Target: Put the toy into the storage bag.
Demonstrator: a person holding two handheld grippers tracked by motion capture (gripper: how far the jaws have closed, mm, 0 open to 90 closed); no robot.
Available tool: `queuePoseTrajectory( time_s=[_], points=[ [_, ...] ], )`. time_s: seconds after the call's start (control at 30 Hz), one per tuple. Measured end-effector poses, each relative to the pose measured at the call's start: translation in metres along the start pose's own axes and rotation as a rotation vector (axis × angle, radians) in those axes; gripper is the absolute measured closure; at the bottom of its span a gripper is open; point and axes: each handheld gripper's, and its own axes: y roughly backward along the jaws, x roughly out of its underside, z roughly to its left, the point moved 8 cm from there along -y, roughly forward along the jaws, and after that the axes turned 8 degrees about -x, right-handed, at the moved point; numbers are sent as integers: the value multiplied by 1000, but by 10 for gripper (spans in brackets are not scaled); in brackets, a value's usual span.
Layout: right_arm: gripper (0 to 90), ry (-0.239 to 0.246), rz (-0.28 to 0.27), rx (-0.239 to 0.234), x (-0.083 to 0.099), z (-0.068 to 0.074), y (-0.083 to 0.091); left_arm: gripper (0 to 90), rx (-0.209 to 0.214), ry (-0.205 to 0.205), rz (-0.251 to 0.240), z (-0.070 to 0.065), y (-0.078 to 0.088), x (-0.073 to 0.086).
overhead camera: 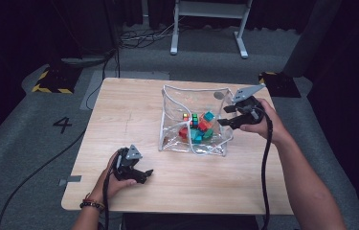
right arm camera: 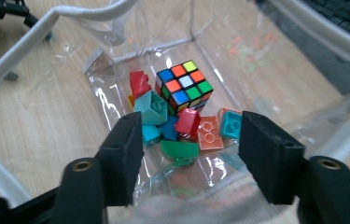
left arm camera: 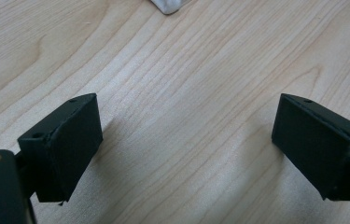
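The bag [overhead camera: 194, 120] sits toward the far right part of the table [overhead camera: 134, 115], a clear plastic thing with white piping, mouth up. The right gripper [overhead camera: 228, 115] hangs at its right rim, jaws pointing in over the opening. They're parted with nothing pinched between them; in the right gripper view the toys lie below and beyond the tips, not in the gap.

Inside, straight ahead of those jaws: one cube [right arm camera: 184, 86], the colour-puzzle kind, and a heap of bricks [right arm camera: 182, 126] just nearer the gripper than the cube. I count roughly nine bricks: four teal, three red, one orange, one green curved piece. Treat that as a guess, since they overlap and the plastic glares.

The left gripper [overhead camera: 139, 175] rests low on the table near the front edge, well apart from the bag and off to its left. It's released too, wide apart over bare wood, with a white bag corner [left arm camera: 168, 5] far ahead of it.

What could go wrong, I'd say: the bag is floppy and nobody's holding it. If the right gripper bumps or snags the rim or a side, the whole thing could slump or tip and spill the bricks. The left one is too far off to steady it.
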Motion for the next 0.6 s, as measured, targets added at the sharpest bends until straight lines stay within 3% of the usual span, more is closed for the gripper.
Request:
queuePoseTrajectory(
  time_s=[0.27, 0.33, 0.6],
  points=[
    [309, -27, -153, 35, 13, 7, 30, 86, -1, -5, 2, 1, 0, 0],
    [277, -35, -162, 66, 21, 8, 34, 86, -2, -4, 3, 1, 0, 0],
    [238, -60, -223, 94, 53, 18, 49, 85, 0, -1, -1, 1, -1, -1]
  ],
)
